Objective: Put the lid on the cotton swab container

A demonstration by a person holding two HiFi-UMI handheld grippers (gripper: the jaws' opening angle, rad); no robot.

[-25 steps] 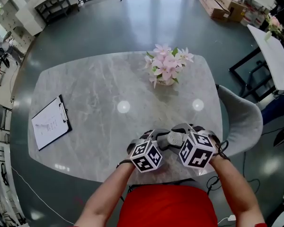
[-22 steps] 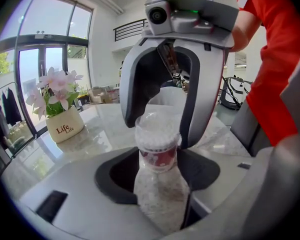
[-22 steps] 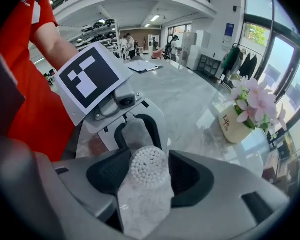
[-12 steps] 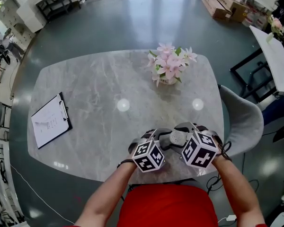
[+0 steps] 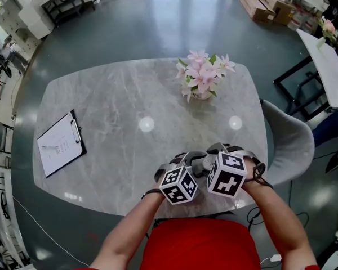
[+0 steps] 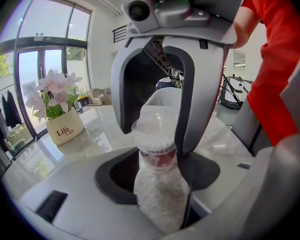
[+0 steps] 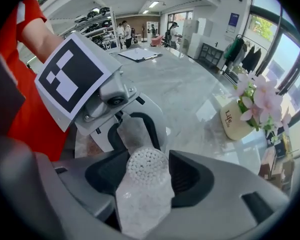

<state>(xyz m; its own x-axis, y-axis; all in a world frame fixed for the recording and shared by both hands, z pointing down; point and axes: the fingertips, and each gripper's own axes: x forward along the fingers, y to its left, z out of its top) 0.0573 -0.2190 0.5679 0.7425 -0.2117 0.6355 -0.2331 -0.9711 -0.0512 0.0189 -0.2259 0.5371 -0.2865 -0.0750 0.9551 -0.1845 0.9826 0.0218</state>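
Near the table's front edge my two grippers face each other, jaws almost nose to nose. My left gripper [image 5: 192, 162] [image 6: 157, 186] is shut on the cotton swab container [image 6: 158, 156], a clear tube with a red label. A clear lid [image 6: 154, 126] sits on its far end. The right gripper's grey fingers [image 6: 202, 99] arch around that lidded end. In the right gripper view the white swab tips [image 7: 147, 166] show end-on between the jaws of my right gripper [image 7: 147, 178] [image 5: 213, 155]. Those jaws have widened, and the dark pads stand off either side of the container.
A flower pot [image 5: 200, 90] with pink blooms stands at the back of the marble table [image 5: 118, 106]. A clipboard [image 5: 59, 145] lies at its left edge. A grey chair [image 5: 287, 145] stands to the right of the table. Boxes and shelves line the far floor.
The right gripper's marker cube has turned and shifted slightly left, toward the left gripper. The left gripper has stayed in place with the container.
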